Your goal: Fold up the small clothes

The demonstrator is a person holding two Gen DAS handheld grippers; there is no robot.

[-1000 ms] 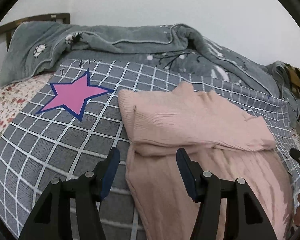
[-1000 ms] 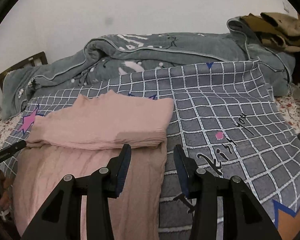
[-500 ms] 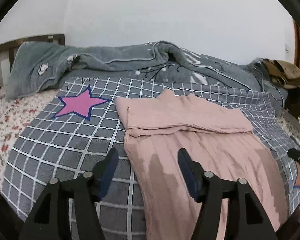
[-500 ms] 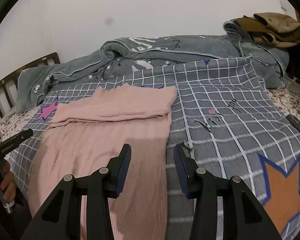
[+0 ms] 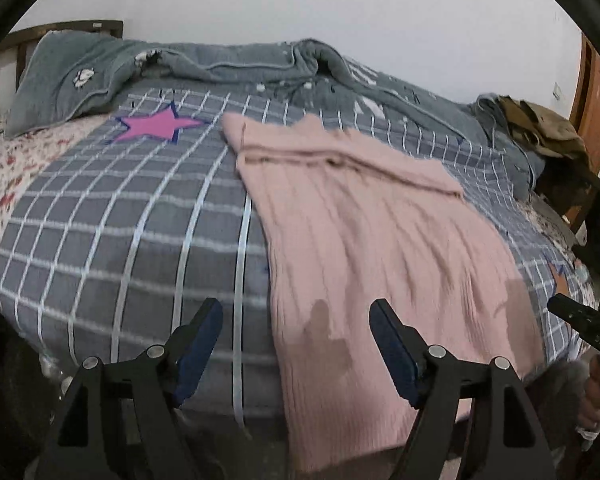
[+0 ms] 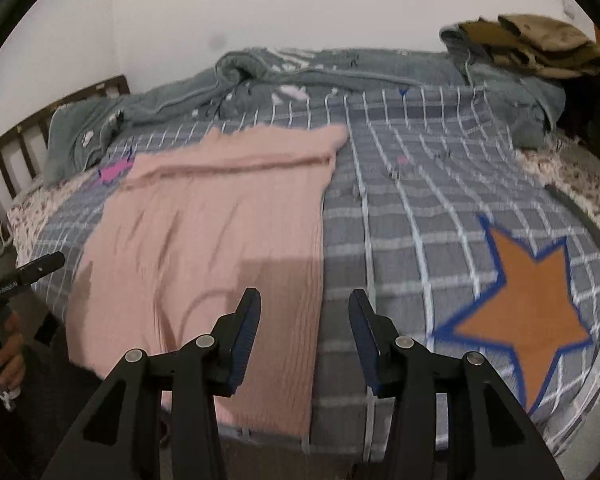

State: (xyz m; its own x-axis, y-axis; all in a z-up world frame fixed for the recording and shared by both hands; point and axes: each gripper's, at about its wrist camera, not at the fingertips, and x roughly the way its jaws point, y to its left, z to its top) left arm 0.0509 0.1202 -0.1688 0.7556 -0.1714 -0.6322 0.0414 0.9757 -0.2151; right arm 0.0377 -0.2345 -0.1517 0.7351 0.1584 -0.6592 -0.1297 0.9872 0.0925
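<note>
Left gripper (image 5: pixel 296 344): matte black frame, two angular arms branching into V-shaped struts with triangular cut-outs, lower part of the frame. Round silver screws at the pivots, two per arm. Fingers (image 5: pixel 198 344) lined with dark blue pads on the inner faces

Right gripper (image 6: pixel 304 334): same build; black struts, silver screw heads, blue-padded fingers (image 6: pixel 242 336) with a fine ribbed texture on the pad edge

In the right wrist view, far left edge: the other gripper's black body carries small white lettering, unreadable; a hand (image 6: pixel 8 356) around its grip

Left wrist view, lower right edge: a hand (image 5: pixel 598 396) on a black handle, faint lettering there too
</note>
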